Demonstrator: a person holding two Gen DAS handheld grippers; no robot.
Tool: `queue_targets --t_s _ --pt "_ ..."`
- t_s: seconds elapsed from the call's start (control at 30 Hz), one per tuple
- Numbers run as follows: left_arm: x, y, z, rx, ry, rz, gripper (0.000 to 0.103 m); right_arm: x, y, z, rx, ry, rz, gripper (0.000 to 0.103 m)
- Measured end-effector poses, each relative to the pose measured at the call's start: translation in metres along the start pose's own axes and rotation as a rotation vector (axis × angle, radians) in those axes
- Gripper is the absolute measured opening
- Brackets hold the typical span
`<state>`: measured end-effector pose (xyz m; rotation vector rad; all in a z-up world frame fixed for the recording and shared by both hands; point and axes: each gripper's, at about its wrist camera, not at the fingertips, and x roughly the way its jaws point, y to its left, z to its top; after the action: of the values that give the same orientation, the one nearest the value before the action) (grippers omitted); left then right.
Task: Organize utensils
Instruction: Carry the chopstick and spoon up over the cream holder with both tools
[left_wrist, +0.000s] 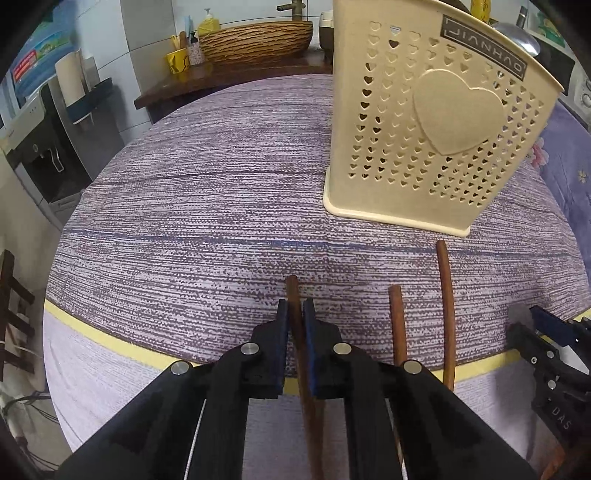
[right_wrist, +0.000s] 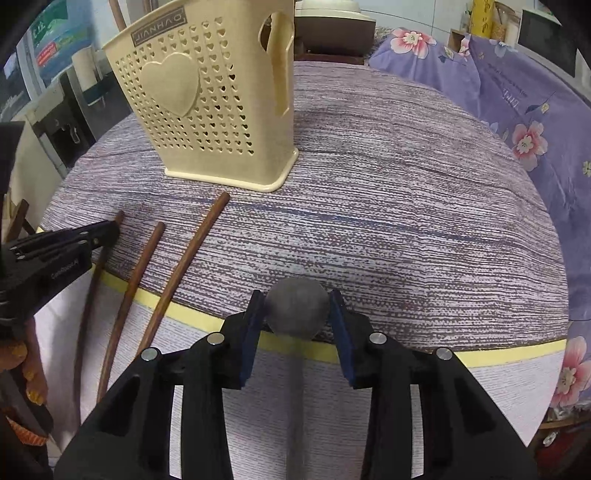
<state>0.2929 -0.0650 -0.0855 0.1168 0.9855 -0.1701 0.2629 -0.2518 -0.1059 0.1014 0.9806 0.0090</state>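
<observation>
A cream perforated utensil holder with a raised heart stands upright on the purple striped table; it also shows in the right wrist view. My left gripper is shut on a brown wooden chopstick near the table's front edge. Two more chopsticks lie to its right, also in the right wrist view. My right gripper is shut on a grey spoon bowl at the front edge. A brown handle sticks out of the holder.
The round table has a yellow band along its front rim. A purple floral cloth lies at the right. A water dispenser and a wooden basin stand beyond the table.
</observation>
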Motion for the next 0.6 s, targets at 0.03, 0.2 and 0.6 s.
queue_targets --t_s 0.03,0.2,0.6 --pt "0.0 0.001 0.001 -0.007 -0.003 -0.004 0.009 -0.001 -0.003 0.001 0.011 -0.006 0.018 0.037" --pt "-0.03 0.009 0.009 -0.043 -0.087 -0.035 0.009 -0.03 -0.01 0.005 0.027 -0.091 0.084 0.037" --pt "-0.152 0.033 0.02 -0.079 -0.38 -0.079 0.008 -0.137 -0.008 -0.002 -0.039 -0.301 0.131 0.037"
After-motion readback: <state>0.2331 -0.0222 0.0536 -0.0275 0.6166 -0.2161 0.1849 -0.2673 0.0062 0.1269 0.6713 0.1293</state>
